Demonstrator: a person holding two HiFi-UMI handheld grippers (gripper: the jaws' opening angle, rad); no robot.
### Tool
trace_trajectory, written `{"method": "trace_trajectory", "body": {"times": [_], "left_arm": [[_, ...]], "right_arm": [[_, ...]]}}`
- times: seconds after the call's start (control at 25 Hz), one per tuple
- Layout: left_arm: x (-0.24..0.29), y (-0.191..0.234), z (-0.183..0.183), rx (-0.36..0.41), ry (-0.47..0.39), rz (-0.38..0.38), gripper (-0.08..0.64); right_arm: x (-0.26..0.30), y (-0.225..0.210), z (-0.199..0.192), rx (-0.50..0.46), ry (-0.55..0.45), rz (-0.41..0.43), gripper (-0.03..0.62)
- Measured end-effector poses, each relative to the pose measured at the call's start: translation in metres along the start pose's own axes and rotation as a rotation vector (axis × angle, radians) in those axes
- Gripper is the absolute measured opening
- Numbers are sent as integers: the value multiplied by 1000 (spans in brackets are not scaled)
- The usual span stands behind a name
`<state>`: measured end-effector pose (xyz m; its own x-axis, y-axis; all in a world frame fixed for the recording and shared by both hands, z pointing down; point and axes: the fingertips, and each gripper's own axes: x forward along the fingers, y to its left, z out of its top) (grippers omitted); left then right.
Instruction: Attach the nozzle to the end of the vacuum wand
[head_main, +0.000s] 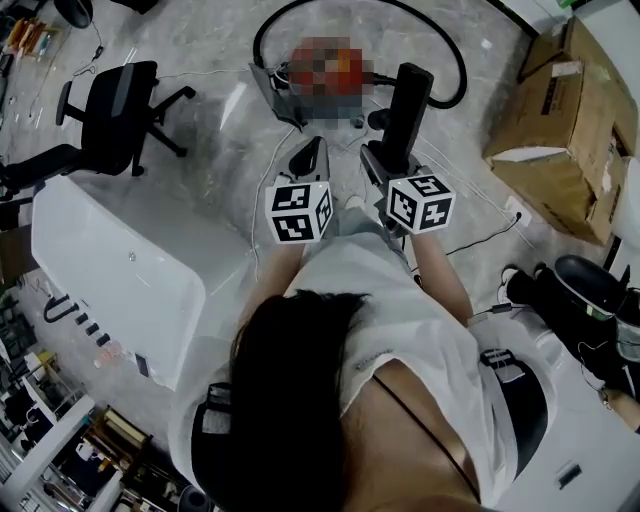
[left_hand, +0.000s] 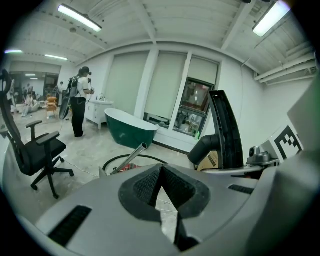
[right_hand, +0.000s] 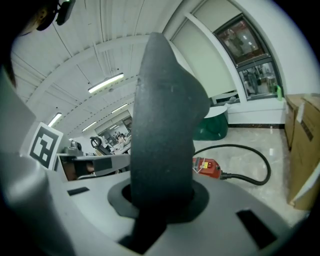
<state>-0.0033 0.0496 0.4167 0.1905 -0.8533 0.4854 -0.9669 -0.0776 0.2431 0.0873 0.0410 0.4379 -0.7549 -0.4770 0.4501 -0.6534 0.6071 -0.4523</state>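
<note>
In the head view my right gripper is shut on a black vacuum nozzle that stands up out of its jaws. The nozzle fills the right gripper view, clamped in my right gripper. My left gripper is beside it on the left, shut and empty; its pads meet in the left gripper view. The metal wand slants up from the floor ahead of it, open end uppermost. The red vacuum body lies on the floor with its black hose looped round. The nozzle also shows at the left gripper view's right.
A black office chair stands at the left, a white tub-like unit below it. Cardboard boxes sit at the right. A green bathtub and a standing person are far across the room.
</note>
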Motion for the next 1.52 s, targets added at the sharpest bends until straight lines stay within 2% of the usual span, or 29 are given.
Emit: {"method": "trace_trajectory", "body": {"times": [0.24,0.76,1.08,1.32,1.52], "left_arm": [[11,0,4,-11,-17,53,2],[8,18,-1,-39,-16,148,2],[19,14,5,15,-29,130,3],[36,27,16,22,-55,114,3],[55,24,23,5,-57,-41,3]], "right_arm": [[5,-16,8,-5,22,18,72],[9,-16,4,7,42,41,72],[16,-22,11,11,41,43,72],[30,-29,25,-4,32,45,72],[45,-33,35,-4,35,48,72]]}}
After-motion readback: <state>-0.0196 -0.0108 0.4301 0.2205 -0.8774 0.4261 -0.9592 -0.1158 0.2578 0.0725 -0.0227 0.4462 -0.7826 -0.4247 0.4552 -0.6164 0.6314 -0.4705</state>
